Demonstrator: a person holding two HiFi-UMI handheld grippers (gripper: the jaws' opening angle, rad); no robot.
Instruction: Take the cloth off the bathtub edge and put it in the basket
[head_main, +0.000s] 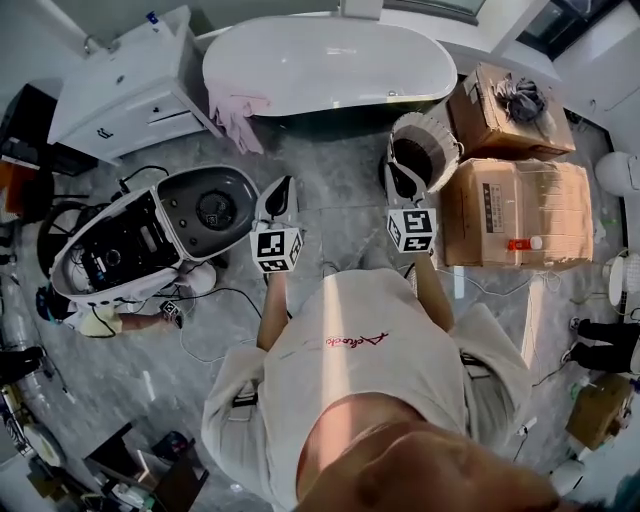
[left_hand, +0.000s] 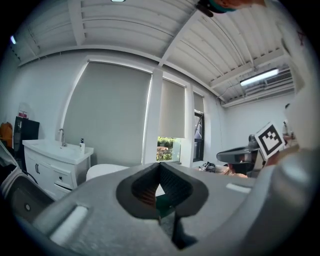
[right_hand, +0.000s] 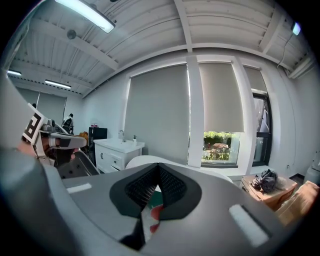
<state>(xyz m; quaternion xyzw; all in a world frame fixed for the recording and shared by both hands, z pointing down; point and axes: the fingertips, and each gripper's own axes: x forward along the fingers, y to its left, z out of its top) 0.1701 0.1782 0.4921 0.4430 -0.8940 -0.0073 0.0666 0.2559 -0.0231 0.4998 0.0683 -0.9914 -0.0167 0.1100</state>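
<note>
A pink cloth (head_main: 238, 116) hangs over the left end of the white bathtub (head_main: 330, 62) at the top of the head view. To the tub's right a white ribbed basket (head_main: 426, 148) with a dark inside stands on the floor. My left gripper (head_main: 282, 187) is held out over the grey floor, short of the cloth, jaws shut and holding nothing. My right gripper (head_main: 398, 174) is shut too, its tip just left of the basket's rim. In the left gripper view the shut jaws (left_hand: 160, 168) point toward the tub (left_hand: 104, 171). The right gripper (right_hand: 159, 171) also faces the tub (right_hand: 148, 161).
A white vanity with a sink (head_main: 120, 85) stands left of the tub. Cardboard boxes (head_main: 515, 212) sit right of the basket, one with a dark rag on top (head_main: 521, 98). An open black-and-white case (head_main: 150, 235) and cables lie on the floor at the left.
</note>
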